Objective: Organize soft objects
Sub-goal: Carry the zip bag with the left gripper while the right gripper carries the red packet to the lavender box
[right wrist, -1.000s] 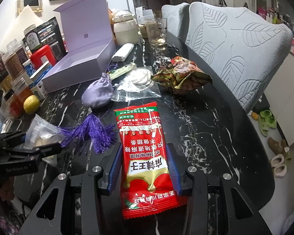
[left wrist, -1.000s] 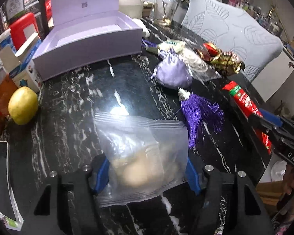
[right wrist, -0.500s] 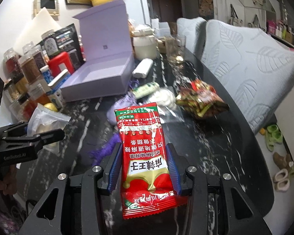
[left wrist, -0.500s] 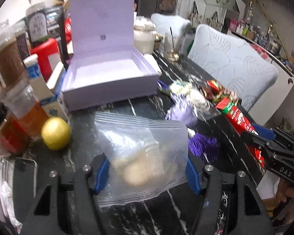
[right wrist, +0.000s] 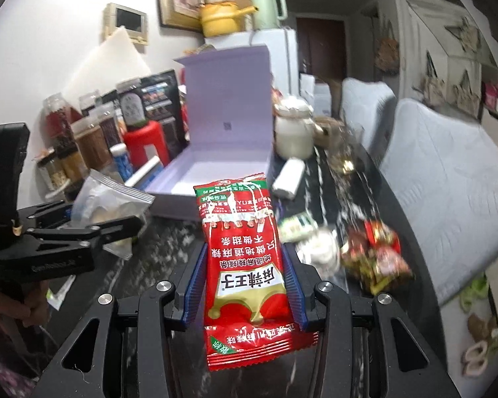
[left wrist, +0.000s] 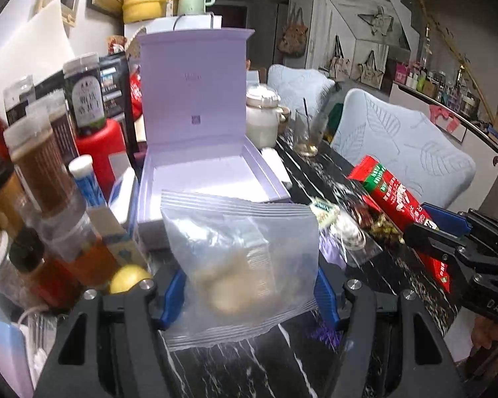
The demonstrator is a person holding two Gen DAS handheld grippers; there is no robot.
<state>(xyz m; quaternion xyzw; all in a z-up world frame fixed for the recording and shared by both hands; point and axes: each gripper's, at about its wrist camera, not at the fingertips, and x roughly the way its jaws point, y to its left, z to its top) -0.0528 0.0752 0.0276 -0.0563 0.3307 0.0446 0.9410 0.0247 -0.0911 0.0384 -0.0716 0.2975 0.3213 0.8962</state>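
Both tongs gripped: left tongs (left wrist: 249, 293) held a bag (left wrist: 240, 262), right tongs (right wrist: 245, 285) a red packet (right wrist: 245, 262), above the table (left wrist: 249, 368). Best lowered flat into the box (left wrist: 202, 169) beyond, one by one.

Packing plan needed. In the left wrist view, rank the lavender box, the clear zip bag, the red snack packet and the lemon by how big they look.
1. lavender box, largest with its raised lid.
2. clear zip bag, though nearness to the camera inflates it.
3. red snack packet, partly hidden by the right gripper.
4. lemon, smallest, partly hidden.
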